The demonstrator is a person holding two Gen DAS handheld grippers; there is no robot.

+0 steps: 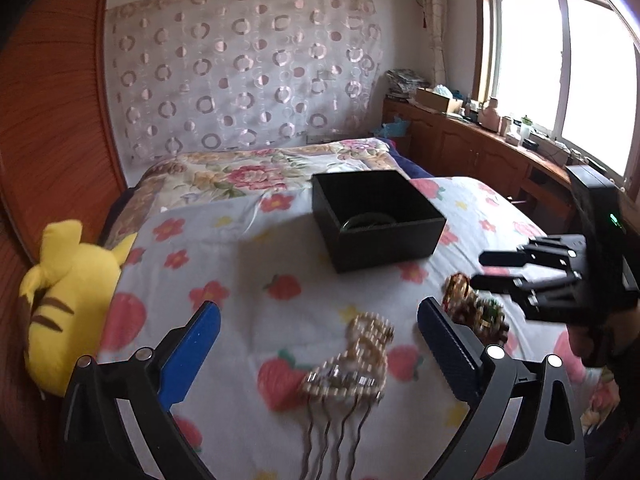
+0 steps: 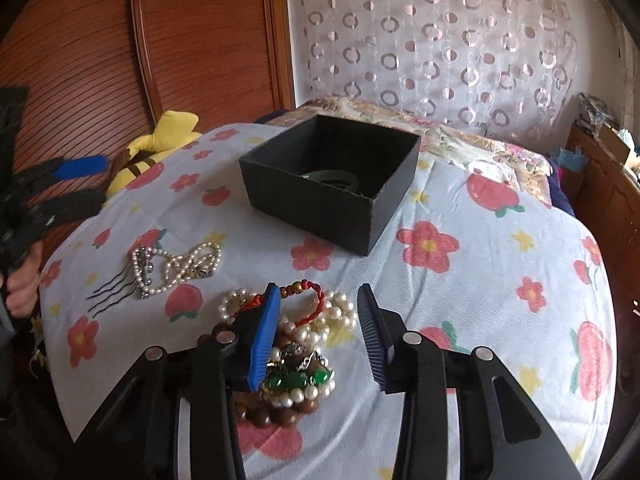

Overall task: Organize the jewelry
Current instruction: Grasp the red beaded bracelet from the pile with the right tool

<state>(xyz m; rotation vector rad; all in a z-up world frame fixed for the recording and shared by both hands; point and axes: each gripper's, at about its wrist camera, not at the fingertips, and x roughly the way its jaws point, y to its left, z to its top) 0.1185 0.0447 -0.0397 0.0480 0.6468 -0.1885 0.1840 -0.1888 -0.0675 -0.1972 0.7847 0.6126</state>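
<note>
A black open box [image 1: 376,216] [image 2: 332,180] stands on the flowered bedsheet with a dark bangle [image 2: 332,178] inside. A pearl hair comb and pearl strand [image 1: 360,360] [image 2: 176,268] lie between my left gripper's [image 1: 320,332] open fingers. A heap of pearl, wood-bead, red-cord and green-stone bracelets [image 2: 296,344] [image 1: 476,308] lies under my right gripper [image 2: 320,308], which is open with its left finger [image 2: 264,332] over the heap. The right gripper also shows in the left wrist view [image 1: 492,272], open.
A yellow striped plush toy [image 1: 68,304] [image 2: 160,148] lies at the bed's left edge by a wooden wardrobe [image 2: 120,40]. A floral quilt [image 1: 256,176] is behind the box. A cluttered wooden counter [image 1: 500,136] runs under the window.
</note>
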